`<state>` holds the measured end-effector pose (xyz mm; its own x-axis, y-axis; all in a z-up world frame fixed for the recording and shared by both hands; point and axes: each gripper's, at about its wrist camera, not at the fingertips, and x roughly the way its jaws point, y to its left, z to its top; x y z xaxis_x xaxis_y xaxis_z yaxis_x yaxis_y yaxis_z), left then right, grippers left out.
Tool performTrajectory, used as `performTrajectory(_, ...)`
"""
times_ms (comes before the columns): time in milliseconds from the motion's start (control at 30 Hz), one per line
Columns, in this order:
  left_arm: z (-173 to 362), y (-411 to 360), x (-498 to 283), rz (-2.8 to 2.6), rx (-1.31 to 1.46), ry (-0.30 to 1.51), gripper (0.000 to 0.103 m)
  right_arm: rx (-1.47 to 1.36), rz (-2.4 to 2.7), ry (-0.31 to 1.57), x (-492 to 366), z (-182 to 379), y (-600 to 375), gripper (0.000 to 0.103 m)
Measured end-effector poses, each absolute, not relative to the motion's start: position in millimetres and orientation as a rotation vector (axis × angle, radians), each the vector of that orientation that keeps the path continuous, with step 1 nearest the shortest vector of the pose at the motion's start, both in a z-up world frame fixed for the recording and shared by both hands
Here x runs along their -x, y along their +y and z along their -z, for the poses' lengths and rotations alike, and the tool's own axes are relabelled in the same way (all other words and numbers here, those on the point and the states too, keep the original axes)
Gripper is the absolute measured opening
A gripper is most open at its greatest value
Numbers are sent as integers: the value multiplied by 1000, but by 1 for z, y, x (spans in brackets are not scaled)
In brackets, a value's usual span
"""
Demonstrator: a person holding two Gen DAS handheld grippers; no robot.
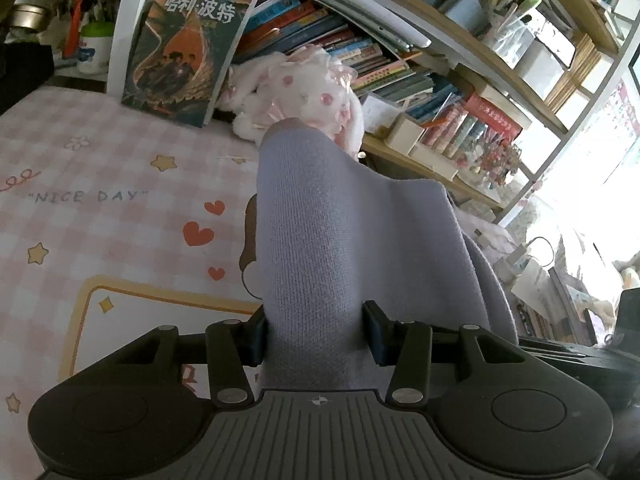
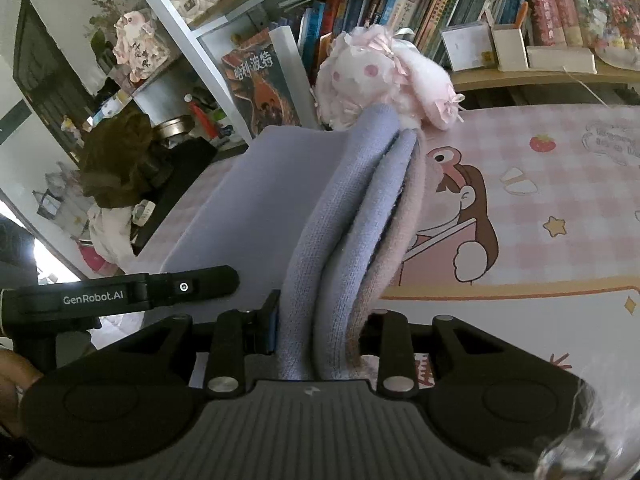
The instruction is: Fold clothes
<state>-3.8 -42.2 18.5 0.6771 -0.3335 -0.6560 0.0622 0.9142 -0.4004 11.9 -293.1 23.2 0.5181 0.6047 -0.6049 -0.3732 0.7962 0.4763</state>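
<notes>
A lavender knitted garment (image 1: 320, 248) is lifted off the pink checked tabletop (image 1: 100, 168). My left gripper (image 1: 316, 336) is shut on one bunched part of it; the cloth fills the gap between both pads and rises ahead of the camera. In the right wrist view the same garment (image 2: 344, 220) hangs in several thick folds, one with a pinkish inner side. My right gripper (image 2: 320, 328) is shut on those folds. A flat stretch of the cloth (image 2: 256, 200) runs leftward toward the left gripper's black body (image 2: 120, 292).
A pink plush toy (image 1: 304, 92) (image 2: 384, 80) sits at the back of the table against shelves full of books (image 1: 360, 52). A large book (image 1: 188, 48) leans upright beside it. A hand (image 2: 12, 376) shows at the lower left.
</notes>
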Motion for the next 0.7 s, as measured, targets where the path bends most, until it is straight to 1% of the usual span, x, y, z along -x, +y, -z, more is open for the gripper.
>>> performTrajectory(333, -21, -63, 12, 210, 353, 803, 47, -327, -625, 843, -8, -22, -316, 29)
performTrajectory(700, -22, -82, 3, 284, 313, 810, 47, -364, -562, 826, 1, -21, -338, 29)
